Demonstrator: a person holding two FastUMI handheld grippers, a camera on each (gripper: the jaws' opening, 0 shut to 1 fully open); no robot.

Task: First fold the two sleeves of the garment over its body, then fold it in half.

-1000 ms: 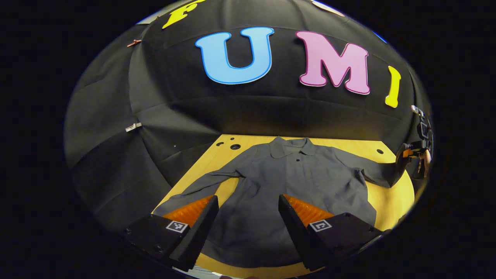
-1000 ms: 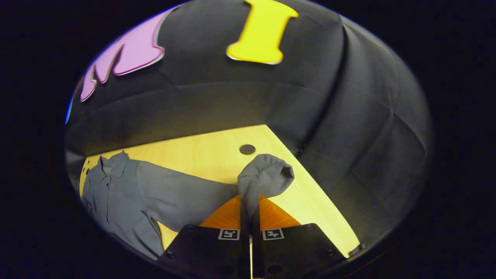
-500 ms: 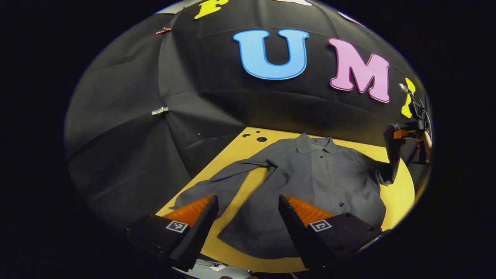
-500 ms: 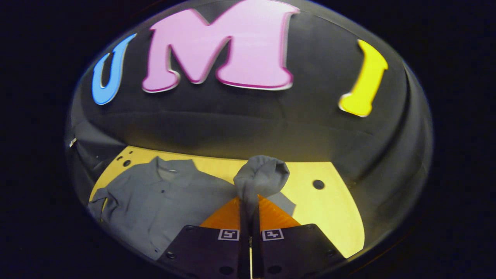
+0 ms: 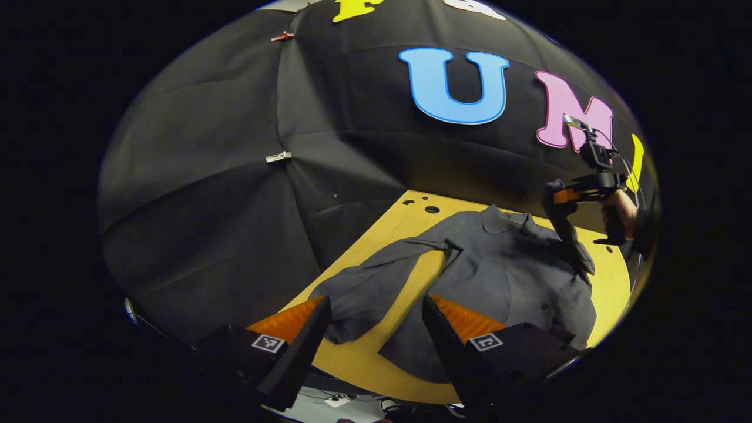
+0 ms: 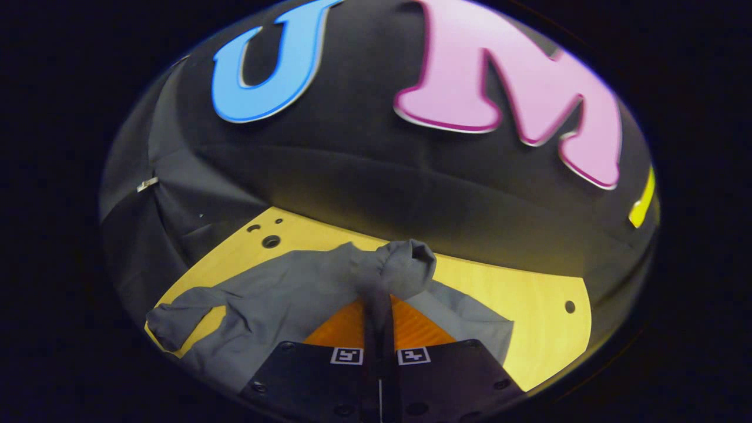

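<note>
Yellow wooden tabletop point(image 5: 364, 358) carries a grey long-sleeved collared shirt point(image 5: 505, 282), one sleeve mid-fold.
Right gripper point(image 6: 379, 329), clamped on the lifted sleeve cuff point(image 6: 405, 267), carries it over the body; left gripper point(image 5: 376, 335), lower centre, waits with fingers apart.

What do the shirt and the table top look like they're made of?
Shirt: soft, matte grey woven cloth, probably cotton or a blend; it drapes and creases where the right gripper pinches its sleeve. Table top: pale wood, likely plywood, smooth, with faint grain and drilled holes.

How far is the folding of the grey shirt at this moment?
Nothing is finished. In hand: the right claw is shut on one sleeve's cuff, lifted above the shirt body. Left: laying it down, folding the other sleeve, flat on the table near the open left claw, then halving the shirt.
</note>
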